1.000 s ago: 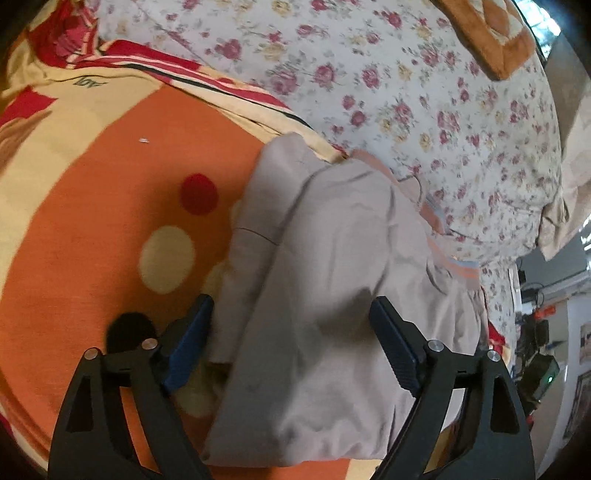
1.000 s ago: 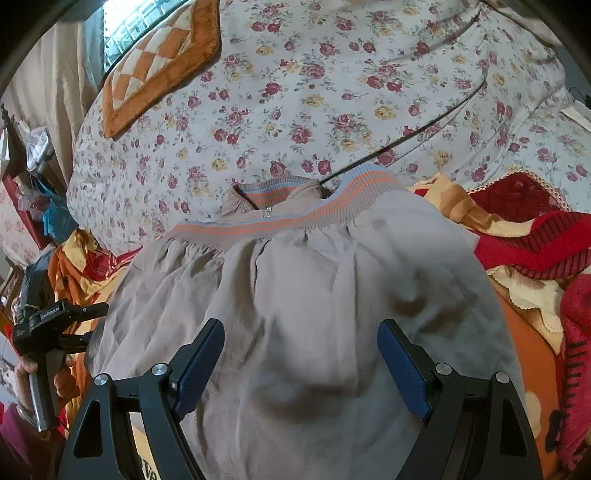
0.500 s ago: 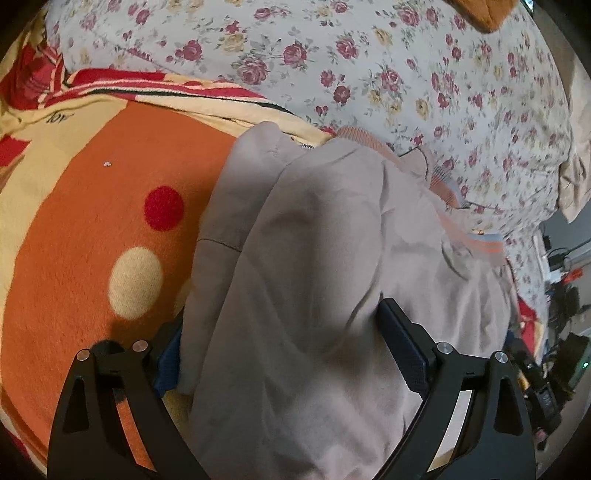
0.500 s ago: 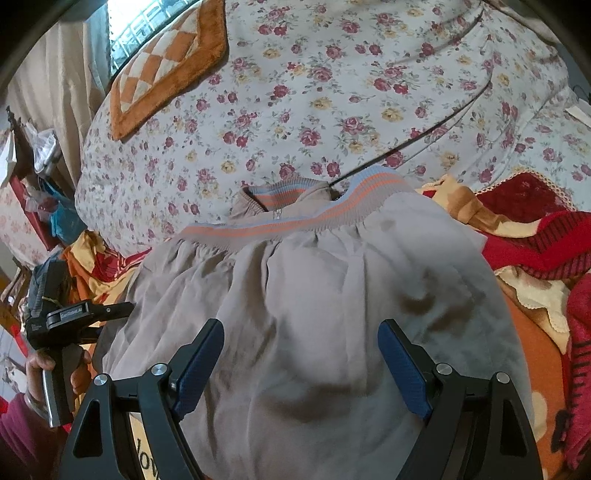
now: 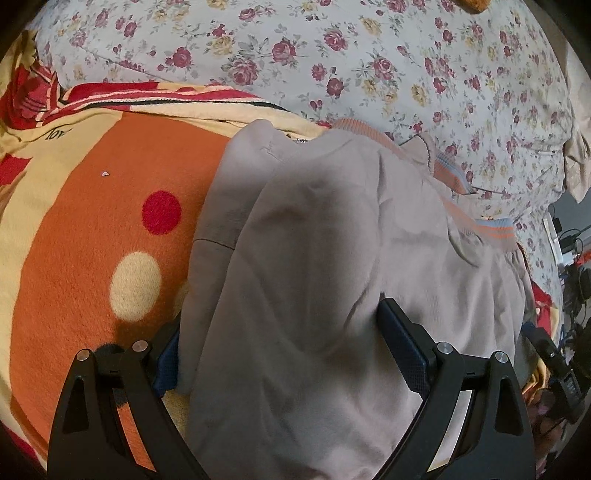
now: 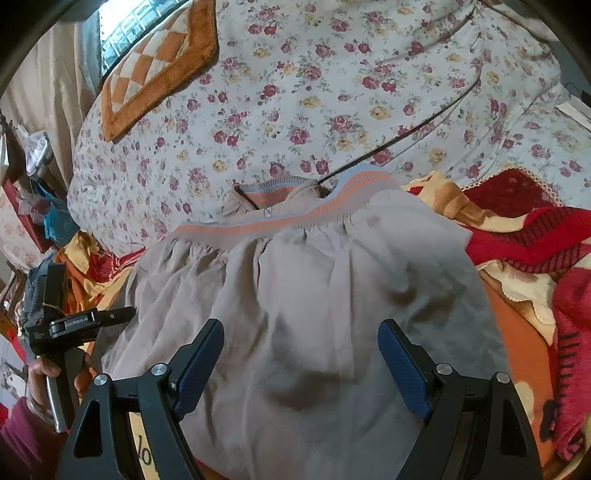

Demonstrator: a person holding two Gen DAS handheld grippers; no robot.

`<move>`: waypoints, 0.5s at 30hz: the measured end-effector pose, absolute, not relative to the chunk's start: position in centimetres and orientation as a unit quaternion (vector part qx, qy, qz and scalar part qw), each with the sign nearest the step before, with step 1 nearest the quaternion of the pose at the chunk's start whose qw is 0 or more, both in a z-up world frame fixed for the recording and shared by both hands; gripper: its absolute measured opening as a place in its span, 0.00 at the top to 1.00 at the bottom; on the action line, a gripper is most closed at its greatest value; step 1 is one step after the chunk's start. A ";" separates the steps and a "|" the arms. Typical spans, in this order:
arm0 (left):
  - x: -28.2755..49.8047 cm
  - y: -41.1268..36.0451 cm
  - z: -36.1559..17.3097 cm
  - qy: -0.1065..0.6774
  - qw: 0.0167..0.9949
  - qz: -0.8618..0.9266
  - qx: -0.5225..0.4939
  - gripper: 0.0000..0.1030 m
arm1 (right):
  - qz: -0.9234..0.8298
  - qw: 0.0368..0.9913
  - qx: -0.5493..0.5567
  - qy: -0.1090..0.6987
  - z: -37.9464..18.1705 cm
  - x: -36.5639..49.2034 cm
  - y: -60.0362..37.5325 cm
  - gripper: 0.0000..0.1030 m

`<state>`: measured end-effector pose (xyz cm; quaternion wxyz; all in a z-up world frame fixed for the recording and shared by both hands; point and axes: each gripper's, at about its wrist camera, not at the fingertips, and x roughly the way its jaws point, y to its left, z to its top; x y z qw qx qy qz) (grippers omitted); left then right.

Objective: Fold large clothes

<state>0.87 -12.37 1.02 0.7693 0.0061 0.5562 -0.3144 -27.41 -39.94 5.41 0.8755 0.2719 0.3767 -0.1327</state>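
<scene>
Beige jacket (image 5: 314, 266) on bed blanket (image 5: 74, 240). Left gripper (image 5: 280, 354) jaws wide, straddling folded edge, ungripped; right gripper (image 6: 301, 363) wide, empty. Advice: close low, catching all layers.

This is a bedroom in a home. A soft bed fills both views, spread with a floral quilt (image 6: 332, 92) and an orange fleece blanket (image 5: 85, 229) with coloured spots. An orange-and-cream checked pillow (image 6: 155, 66) lies by a barred window (image 6: 129, 22). Beside the bed, cluttered household things and bags (image 6: 40, 206) pile up, and tangled cables (image 5: 569, 251) sit at the far edge.
</scene>
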 end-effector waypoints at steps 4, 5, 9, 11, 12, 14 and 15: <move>0.9 -12.3 1.0 0.556 0.768 -0.319 0.001 0.10 | -0.130 0.876 0.273 0.376 5.8 -27.7 -39.8 0.19; 1.0 -12.2 1.0 0.556 0.766 -0.323 -0.003 0.10 | -0.130 0.876 0.272 0.376 5.9 -27.8 -39.6 0.19; 1.1 -11.9 1.2 0.554 0.760 -0.340 -0.022 0.35 | -0.131 0.877 0.273 0.373 6.1 -28.3 -39.7 0.19; 1.3 -11.5 1.2 0.558 0.751 -0.352 -0.039 0.55 | -0.132 0.876 0.276 0.372 6.1 -28.3 -39.7 0.19; 1.3 -11.4 1.2 0.559 0.748 -0.355 -0.045 0.65 | -0.132 0.876 0.277 0.372 6.1 -28.4 -39.8 0.19; 1.2 -11.5 1.4 0.556 0.748 -0.360 -0.044 0.75 | -0.134 0.876 0.277 0.372 6.1 -28.4 -39.7 0.19; 1.1 -11.5 1.5 0.553 0.750 -0.359 -0.042 0.79 | -0.135 0.876 0.278 0.371 6.1 -28.5 -39.7 0.19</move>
